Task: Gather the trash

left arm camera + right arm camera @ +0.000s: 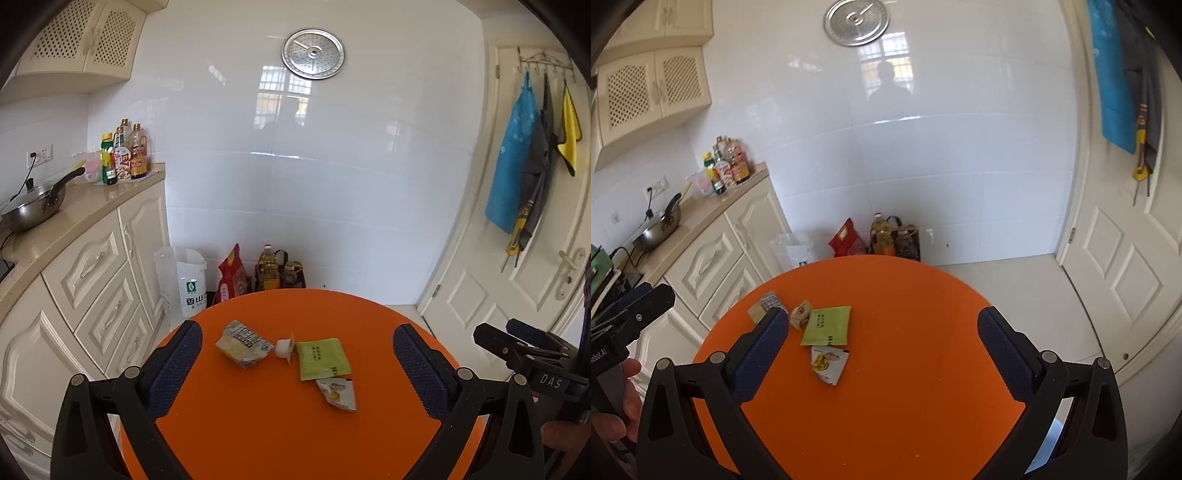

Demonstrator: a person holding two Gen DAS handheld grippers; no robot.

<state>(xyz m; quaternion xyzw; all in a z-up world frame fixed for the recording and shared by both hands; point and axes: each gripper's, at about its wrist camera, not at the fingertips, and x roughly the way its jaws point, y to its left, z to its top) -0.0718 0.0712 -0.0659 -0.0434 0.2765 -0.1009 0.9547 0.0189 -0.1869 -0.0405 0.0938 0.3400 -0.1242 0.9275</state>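
Here, a round orange surface [258, 424] is seen from above in both wrist views, and every place below is given relative to it. Behind its far edge a white tiled wall [314, 166] is seen, and to its left a run of cream cabinets [92, 277] with a stone counter, on which a steel pan [33, 208] and a group of bottles [125, 155] are set. To its right a white door [517, 258] is hung with a blue apron [513, 162] and a yellow cloth [569, 133]. On the floor just beyond its far edge a white bag [188, 280], a red bag [232, 273] and an oil bottle [267, 266] are stood.

The left gripper [297, 365] is held above the near part of the surface, its fingers [177, 369] spread wide with nothing gripped between them. The right gripper [882, 354] is likewise held over the near part, its fingers [759, 354] wide apart and empty.

The trash is grouped on the surface, left of its middle and toward the far side. A green packet [323, 358] is laid flat there; a crumpled pale wrapper [242, 345] is found to its left, and a torn white and yellow wrapper [338, 393] touches its near edge. A small white cup [284, 349] is tipped on its side between the green packet and the pale wrapper.
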